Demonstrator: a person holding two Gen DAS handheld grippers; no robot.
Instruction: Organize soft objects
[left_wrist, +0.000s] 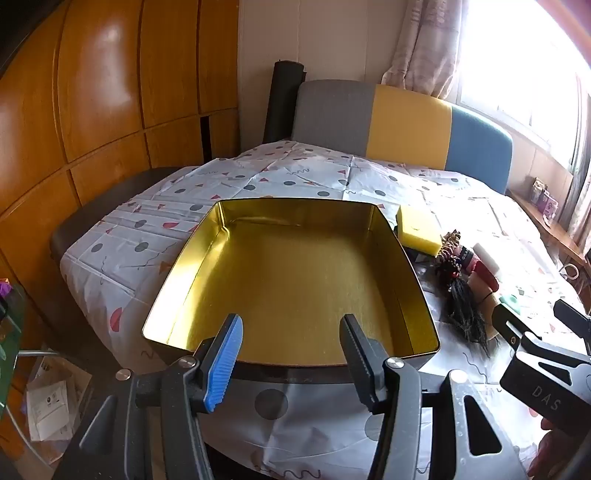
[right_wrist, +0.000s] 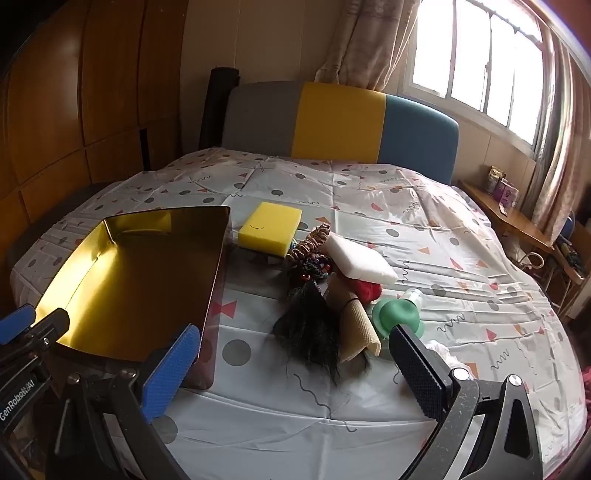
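An empty gold tin box (left_wrist: 192, 258) lies on the patterned bedsheet. My left gripper (left_wrist: 291, 354) hovers at its near rim, open, with nothing pinched between its fingers. To the right of the box sits a pile of soft things: a yellow sponge (right_wrist: 269, 229), a white sponge (right_wrist: 360, 258), scrunchies (right_wrist: 310, 254), a black hair piece (right_wrist: 310, 332), a beige rolled cloth (right_wrist: 356, 325), a red item (right_wrist: 367, 290) and a green item (right_wrist: 397, 314). My right gripper (right_wrist: 295, 369) stands wide open just in front of the hair piece, touching nothing.
The bed's grey, yellow and blue headboard (right_wrist: 340, 122) stands at the back. A wooden wardrobe (left_wrist: 92, 110) fills the left side. A window (right_wrist: 480, 55) and a low shelf (right_wrist: 509, 218) are on the right. Crumpled white plastic (right_wrist: 437, 349) lies by the right finger.
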